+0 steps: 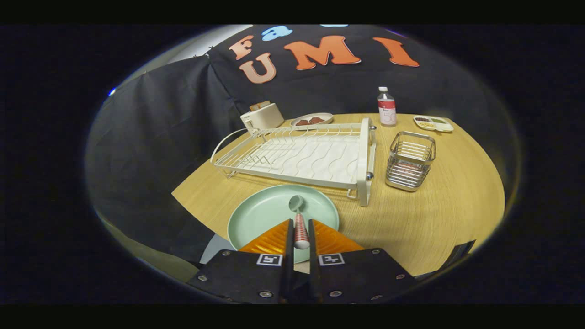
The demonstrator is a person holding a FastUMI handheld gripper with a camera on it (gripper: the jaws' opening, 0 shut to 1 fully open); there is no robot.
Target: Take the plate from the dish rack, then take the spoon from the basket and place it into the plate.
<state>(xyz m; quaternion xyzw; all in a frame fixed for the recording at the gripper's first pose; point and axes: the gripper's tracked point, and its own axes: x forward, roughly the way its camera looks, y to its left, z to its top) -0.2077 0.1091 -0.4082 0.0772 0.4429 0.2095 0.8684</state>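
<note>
Spanning the wooden surface (448,210), the white dish rack (301,157) sits beyond the green plate (260,214), wire basket (410,160) beside it. The tool (300,230) is clenched on the spoon (299,219), its 2 fingers (274,237) pressing the striped handle, bowl over the plate.

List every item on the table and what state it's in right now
gripper: shut on spoon
spoon: held over plate, bowl forward
plate: flat on table, out of rack
dish rack: empty
wire basket: upright
bottle: upright, capped
toaster: bread in slots
</note>
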